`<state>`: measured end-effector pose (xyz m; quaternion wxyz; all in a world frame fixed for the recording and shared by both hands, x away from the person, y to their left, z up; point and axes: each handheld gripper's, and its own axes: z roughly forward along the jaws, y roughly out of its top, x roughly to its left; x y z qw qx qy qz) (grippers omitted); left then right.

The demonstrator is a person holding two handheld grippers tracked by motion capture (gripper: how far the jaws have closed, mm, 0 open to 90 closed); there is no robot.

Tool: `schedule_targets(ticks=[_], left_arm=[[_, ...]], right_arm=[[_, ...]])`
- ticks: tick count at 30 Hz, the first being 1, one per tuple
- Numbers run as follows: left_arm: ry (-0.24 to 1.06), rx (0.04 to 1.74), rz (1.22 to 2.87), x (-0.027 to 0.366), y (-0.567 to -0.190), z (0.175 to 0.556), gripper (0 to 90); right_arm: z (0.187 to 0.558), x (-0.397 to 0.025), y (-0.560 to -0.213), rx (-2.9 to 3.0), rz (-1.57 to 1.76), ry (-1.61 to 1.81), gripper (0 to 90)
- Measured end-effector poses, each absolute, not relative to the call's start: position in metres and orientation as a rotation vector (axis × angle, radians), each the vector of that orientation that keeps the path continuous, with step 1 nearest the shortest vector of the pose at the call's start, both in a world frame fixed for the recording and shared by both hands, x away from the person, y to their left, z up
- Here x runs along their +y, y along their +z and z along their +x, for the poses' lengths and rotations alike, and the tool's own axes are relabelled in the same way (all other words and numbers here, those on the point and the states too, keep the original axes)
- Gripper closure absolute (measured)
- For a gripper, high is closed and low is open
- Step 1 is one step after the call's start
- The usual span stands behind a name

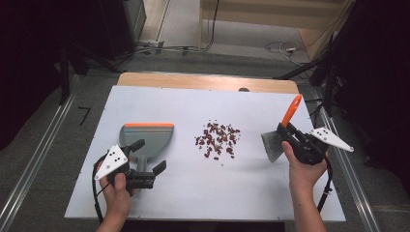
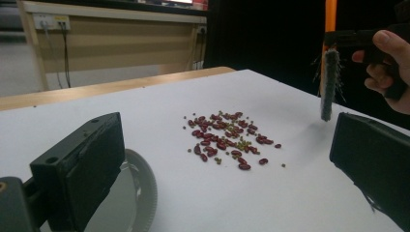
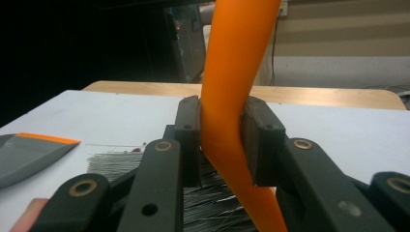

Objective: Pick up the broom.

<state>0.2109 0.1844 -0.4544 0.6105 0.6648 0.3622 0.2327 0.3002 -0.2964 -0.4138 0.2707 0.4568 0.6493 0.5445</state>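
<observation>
Orange brush handle [image 3: 232, 96] sits pinched between the pads of the right claw [image 1: 289, 134], jaws closed tight on it just above the bristle block. Handle points up and away from the hand; grey bristles [image 1: 272, 145] hang below the claw, tips at or just above the table [image 1: 159, 203], cannot tell which. Held this way, the bristle face looks toward the beans, so a sideways stroke is likely the next move.

Left claw [image 1: 147, 166] spread wide, holding nothing. It hovers over the near end of the grey dustpan [image 1: 147, 140], whose handle lies under and between the jaws; the pan's orange-edged lip is on the far side of that claw. Judgement: pan not yet grasped.

Scattered red beans [image 1: 217, 140] lie in a loose patch between the two claws, nearer the brush than the pan. Seen from the left claw, the patch is ahead and slightly right, brush beyond it.

Room: bare white table surrounds the patch. Right claw works close to the table's side edge, so strokes should go inward, toward the pan. Stray beans at the patch's fringe may roll.
</observation>
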Motion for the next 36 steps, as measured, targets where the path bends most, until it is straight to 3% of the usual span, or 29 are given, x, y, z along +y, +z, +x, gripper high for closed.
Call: schedule_targets(ticks=[23, 36], left_arm=[[0.445, 0.784, 1.604, 0.134, -0.454, 0.218, 0.0], [0.369, 0.752, 1.649, 0.106, -0.456, 0.217, 5.9]], right_arm=[[0.282, -0.228, -0.397, 1.834, 1.087, 1.600, 69.3], [0.268, -0.191, -0.397, 1.878, 1.013, 1.635, 69.3]])
